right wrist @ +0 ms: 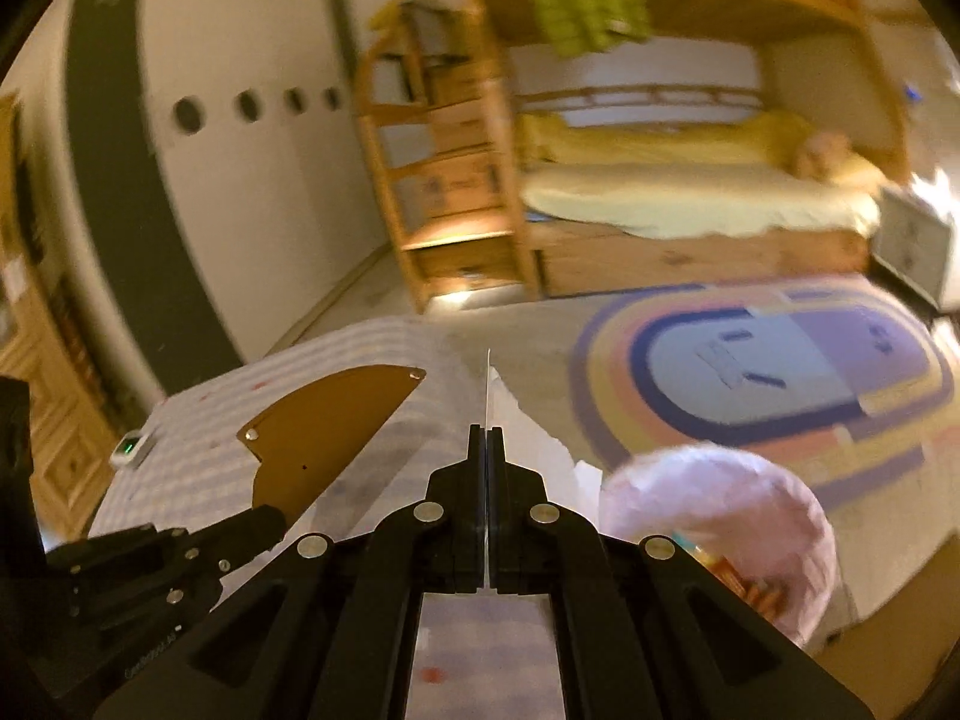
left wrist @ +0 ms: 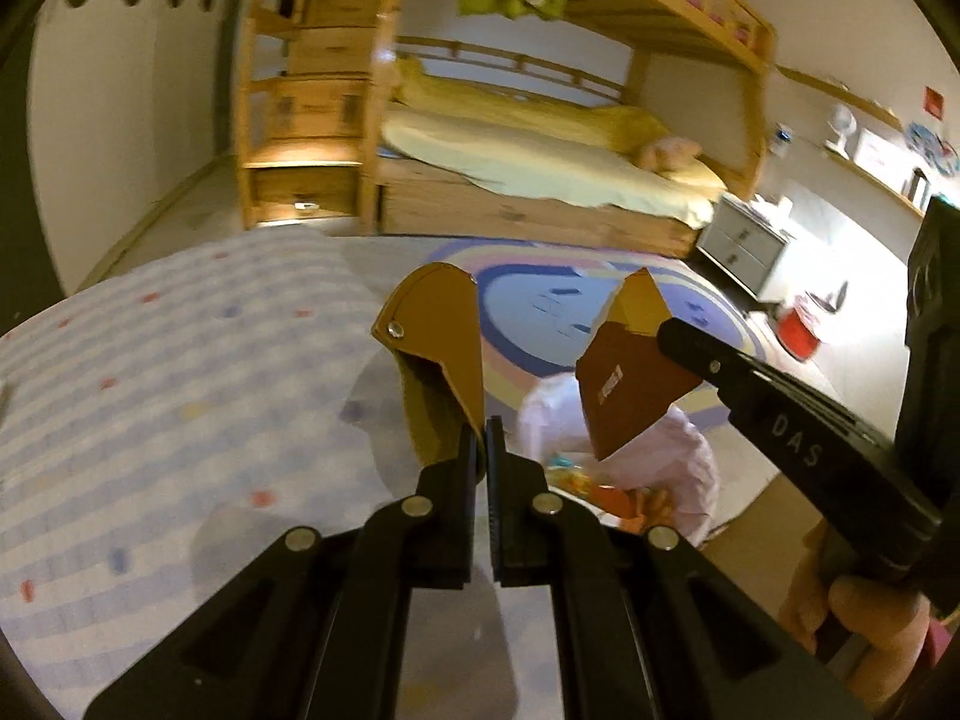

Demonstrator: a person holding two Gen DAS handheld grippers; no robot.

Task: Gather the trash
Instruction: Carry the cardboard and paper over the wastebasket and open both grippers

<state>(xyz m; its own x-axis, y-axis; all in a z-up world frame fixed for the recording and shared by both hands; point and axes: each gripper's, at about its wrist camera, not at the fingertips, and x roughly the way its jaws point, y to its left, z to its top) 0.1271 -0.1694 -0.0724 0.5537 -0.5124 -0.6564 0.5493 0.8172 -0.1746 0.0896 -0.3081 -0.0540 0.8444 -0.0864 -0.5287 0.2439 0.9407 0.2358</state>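
Above the checked, dotted cloth (left wrist: 150, 372) that covers the surface in front of you, both your grippers are carrying pieces of trash. Your left gripper (left wrist: 485, 438) has its jaws clenched on a curved tan cardboard piece with small rivets (left wrist: 438, 336). Your right gripper (right wrist: 487, 441) is clamped on the edge of a torn brown-and-tan cardboard scrap (left wrist: 630, 372); in its own view that scrap shows only as a thin pale edge between the closed jaws.

Just below and beyond the two scraps sits the pink plastic bag (left wrist: 684, 450), its mouth open, with orange and other coloured wrappers (left wrist: 624, 498) already inside. So part of the collecting looks done, and these two pieces seem to be on their way to it.

What is left, as far as I can judge: bring each scrap over the bag's mouth and release it. No other loose trash shows on the cloth, though a small white device with a green light (right wrist: 129, 449) lies near its far edge. The oval striped rug (right wrist: 780, 372) looks free of litter, but blur makes that uncertain.
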